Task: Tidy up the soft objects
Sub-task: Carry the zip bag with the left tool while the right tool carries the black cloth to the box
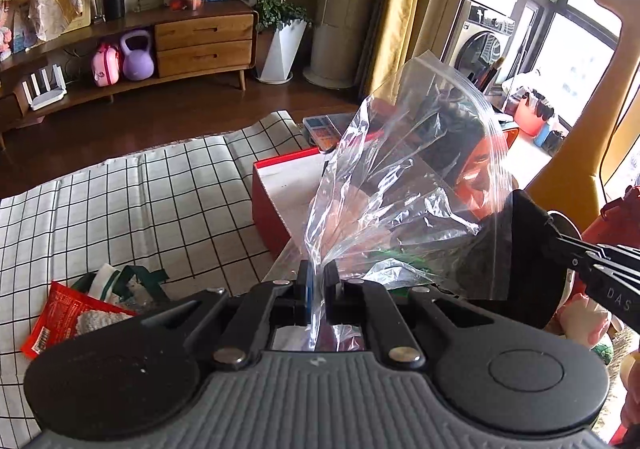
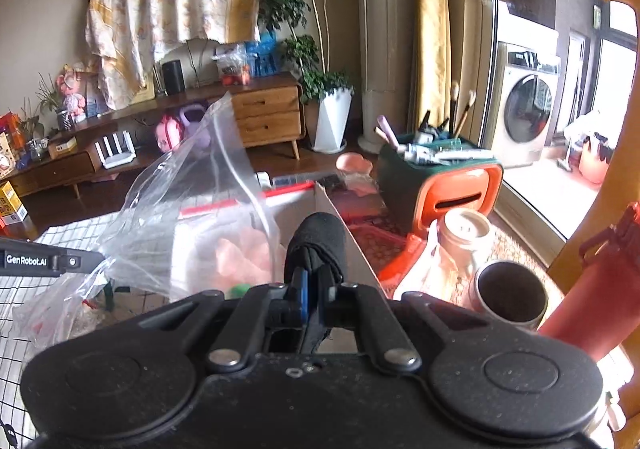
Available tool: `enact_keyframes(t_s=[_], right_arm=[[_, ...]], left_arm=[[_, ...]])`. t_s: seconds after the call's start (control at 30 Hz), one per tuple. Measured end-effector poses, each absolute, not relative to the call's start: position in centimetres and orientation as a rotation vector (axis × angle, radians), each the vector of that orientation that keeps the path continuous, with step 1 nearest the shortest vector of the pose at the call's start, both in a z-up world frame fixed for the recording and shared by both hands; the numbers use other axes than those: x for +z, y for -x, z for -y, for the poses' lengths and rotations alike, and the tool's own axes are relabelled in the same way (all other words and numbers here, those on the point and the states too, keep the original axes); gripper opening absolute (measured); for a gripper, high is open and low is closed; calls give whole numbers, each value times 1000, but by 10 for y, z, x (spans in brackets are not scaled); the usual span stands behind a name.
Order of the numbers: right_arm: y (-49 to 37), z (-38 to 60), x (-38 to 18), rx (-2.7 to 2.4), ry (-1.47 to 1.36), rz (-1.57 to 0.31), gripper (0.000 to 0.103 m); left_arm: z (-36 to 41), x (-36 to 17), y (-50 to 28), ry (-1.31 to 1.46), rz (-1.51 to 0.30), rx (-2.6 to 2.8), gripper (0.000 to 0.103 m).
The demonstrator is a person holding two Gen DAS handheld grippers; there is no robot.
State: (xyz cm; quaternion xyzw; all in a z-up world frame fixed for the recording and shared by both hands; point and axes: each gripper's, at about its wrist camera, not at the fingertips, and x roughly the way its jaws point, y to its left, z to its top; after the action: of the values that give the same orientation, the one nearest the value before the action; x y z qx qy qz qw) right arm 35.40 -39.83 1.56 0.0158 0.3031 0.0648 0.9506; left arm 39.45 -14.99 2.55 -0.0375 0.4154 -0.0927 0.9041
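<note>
Clear zip bag is pinched in our left tool; right tool grips a rolled black cloth. We'd spread the bag mouth before pushing it in.

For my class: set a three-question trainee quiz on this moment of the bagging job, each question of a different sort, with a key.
1. True or false: the left tool is shut on the clear zip bag.
2. What does the right tool hold? A. a paintbrush B. a rolled black cloth C. a red bottle
3. Fill in: behind the bag stands a red cardboard ____ with a white inside.

Key
1. True: the bag's bunched bottom is pinched between the fingers, with its zip end up.
2. B: the rolled black cloth sits in the shut fingers, beside the bag.
3. Box: the red box, on the table past the checked cloth.
</note>
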Motion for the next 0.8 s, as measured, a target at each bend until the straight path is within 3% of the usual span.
enact_keyframes(t_s=[0.8], right_arm=[[-413,383,-63,197,-41,-783,4]], left_arm=[[213,-43,-498,128,-995,-168,5]])
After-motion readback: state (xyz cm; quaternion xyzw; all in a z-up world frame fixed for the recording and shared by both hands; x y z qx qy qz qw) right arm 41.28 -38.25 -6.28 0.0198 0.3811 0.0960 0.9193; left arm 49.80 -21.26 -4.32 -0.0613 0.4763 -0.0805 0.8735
